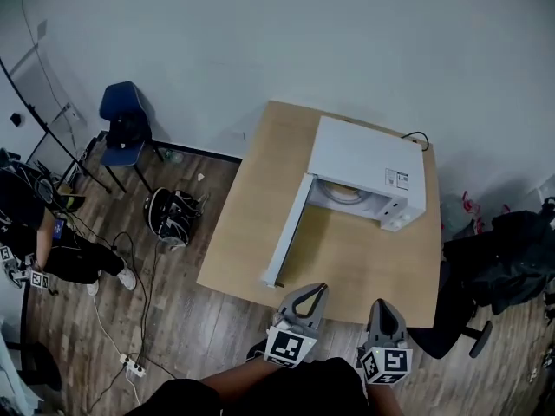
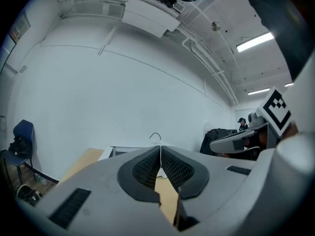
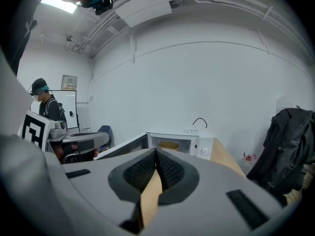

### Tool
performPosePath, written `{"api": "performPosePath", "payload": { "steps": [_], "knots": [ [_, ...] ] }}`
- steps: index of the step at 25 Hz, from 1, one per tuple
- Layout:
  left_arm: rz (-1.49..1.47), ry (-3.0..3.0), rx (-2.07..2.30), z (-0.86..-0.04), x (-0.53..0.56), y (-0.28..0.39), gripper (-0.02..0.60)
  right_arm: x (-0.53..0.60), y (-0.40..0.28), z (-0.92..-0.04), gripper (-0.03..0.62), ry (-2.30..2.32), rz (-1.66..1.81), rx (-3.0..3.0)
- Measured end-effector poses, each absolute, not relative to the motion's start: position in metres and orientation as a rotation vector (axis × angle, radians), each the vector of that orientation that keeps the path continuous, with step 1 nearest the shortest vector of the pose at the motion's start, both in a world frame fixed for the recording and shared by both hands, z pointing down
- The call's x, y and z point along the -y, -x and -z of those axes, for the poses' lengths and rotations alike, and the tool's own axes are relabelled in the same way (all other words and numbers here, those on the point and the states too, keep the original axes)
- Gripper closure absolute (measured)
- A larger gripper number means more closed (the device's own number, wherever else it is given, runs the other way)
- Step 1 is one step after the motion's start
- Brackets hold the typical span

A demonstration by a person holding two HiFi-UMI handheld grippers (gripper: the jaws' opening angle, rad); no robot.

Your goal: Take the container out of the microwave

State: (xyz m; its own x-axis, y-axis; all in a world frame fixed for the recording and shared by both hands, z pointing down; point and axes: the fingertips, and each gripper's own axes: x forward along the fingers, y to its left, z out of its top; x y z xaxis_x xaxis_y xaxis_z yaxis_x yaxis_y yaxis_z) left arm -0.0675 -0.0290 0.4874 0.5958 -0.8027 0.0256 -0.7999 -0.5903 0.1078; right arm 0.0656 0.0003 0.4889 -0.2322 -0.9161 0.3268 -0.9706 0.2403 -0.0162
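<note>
With its door open, we see the container inside the microwave at 12 o'clock, ungrasped, while the left gripper and right gripper keep fingers pressed together, empty.

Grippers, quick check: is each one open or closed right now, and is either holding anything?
Left gripper: closed, holding nothing.
Right gripper: closed, holding nothing.

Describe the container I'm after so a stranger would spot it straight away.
Find the wooden table; a white microwave sits at its far right, with its door swung open. Inside sits the container, rounded and tan, the only tan thing against the white interior.
</note>
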Motion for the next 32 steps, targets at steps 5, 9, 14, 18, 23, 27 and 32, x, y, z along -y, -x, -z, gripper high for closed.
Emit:
{"api": "performPosePath", "payload": {
  "steps": [5,9,14,18,23,27,32],
  "knots": [
    [-0.054,-2.744,1.358,-0.502,0.060,0.058,0.568,0.020,-0.066,-0.488,0.535,-1.750,-0.277,2.255],
    [-0.132,-2.735,1.341,-0.521,0.087,0.042,0.568,0.046,-0.076,-0.494,0.535,-1.767,-0.293,2.265],
    [-0.203,-2.678,1.372,-0.542,0.135,0.027,0.567,0.089,-0.092,-0.500,0.534,-1.760,-0.320,2.325],
    [-0.275,-2.658,1.407,-0.556,0.177,0.008,0.566,0.131,-0.108,-0.504,0.534,-1.711,-0.328,2.373],
    [-0.351,-2.680,1.408,-0.574,0.227,-0.018,0.566,0.173,-0.125,-0.508,0.534,-1.670,-0.340,2.414],
    [-0.373,-2.662,1.411,-0.589,0.256,-0.032,0.566,0.189,-0.137,-0.518,0.536,-1.637,-0.360,2.417],
    [-0.427,-2.652,1.405,-0.613,0.285,-0.042,0.558,0.209,-0.150,-0.535,0.534,-1.624,-0.415,2.411]
  ]
}}
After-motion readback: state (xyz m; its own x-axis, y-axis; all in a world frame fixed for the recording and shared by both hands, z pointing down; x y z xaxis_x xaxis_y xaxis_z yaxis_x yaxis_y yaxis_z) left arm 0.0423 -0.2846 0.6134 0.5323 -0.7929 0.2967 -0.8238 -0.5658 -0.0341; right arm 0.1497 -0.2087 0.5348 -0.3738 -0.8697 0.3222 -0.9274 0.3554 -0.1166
